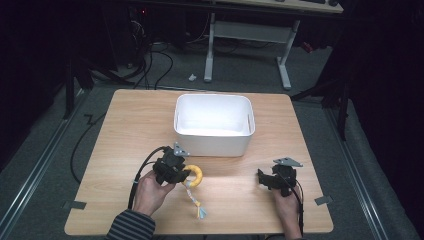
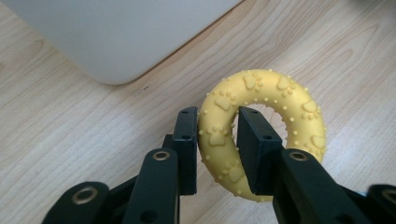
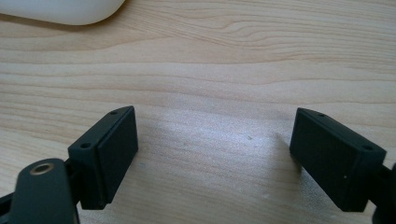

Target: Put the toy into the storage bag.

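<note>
- gripping the yellow ring toy [image 2: 261,135] now, the left gripper [image 2: 217,140] has its jaws clamped on the ring's near side, one jaw through the hole.
- toy sits low over the wooden table [image 1: 125,130], just in front of the white bin [image 1: 213,122], its rope tail [image 1: 195,197] trailing on the wood.
- right gripper [image 3: 212,154] rests over bare table, jaws wide apart, holding nothing.
- pickup looks done; what's left, i'd say, is carrying the toy over the rim and dropping it in the bin.
</note>
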The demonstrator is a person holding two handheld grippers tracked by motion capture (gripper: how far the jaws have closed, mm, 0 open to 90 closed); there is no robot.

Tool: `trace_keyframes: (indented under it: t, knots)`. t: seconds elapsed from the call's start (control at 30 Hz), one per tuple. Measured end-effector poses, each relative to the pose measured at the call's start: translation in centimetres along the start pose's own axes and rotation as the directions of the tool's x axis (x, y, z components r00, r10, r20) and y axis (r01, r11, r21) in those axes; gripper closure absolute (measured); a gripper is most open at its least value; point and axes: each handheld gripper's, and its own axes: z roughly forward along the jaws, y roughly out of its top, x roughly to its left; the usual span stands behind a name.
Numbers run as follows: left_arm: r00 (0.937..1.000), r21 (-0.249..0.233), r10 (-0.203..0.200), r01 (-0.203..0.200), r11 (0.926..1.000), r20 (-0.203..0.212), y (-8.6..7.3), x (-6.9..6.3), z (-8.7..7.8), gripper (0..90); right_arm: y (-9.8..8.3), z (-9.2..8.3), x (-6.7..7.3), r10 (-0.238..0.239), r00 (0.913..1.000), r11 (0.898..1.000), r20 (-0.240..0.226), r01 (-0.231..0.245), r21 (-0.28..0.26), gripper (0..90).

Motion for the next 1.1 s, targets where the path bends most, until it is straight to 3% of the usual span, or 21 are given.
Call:
trace_keyframes:
  t: [0.27,0.5,0.67,1.1]
  knots:
    - [1.0,-0.008,-0.006,0.006,0.9999,-0.008,0.3,0.4,-1.4,69.5,0.0,0.0,0.0,-0.001,1.0,1.0,0.0,0.001,0.0,15.3]
    - [0.9998,-0.022,-0.017,0.017,0.9996,0.01,0.6,0.7,-2.4,69.5,0.0,0.0,0.0,-0.002,1.0,1.0,0.0,0.002,-0.001,15.3]
    - [0.9999,-0.034,-0.014,0.013,0.9993,-0.005,1.3,0.8,-3.3,69.5,0.0,0.0,0.0,-0.003,1.0,1.0,0.0,0.003,-0.001,15.3]
    - [0.9999,-0.055,-0.013,0.014,0.9984,0.008,2.9,1.5,-5.2,69.5,0.0,0.0,0.0,-0.003,1.0,1.0,0.0,0.003,-0.001,15.3]
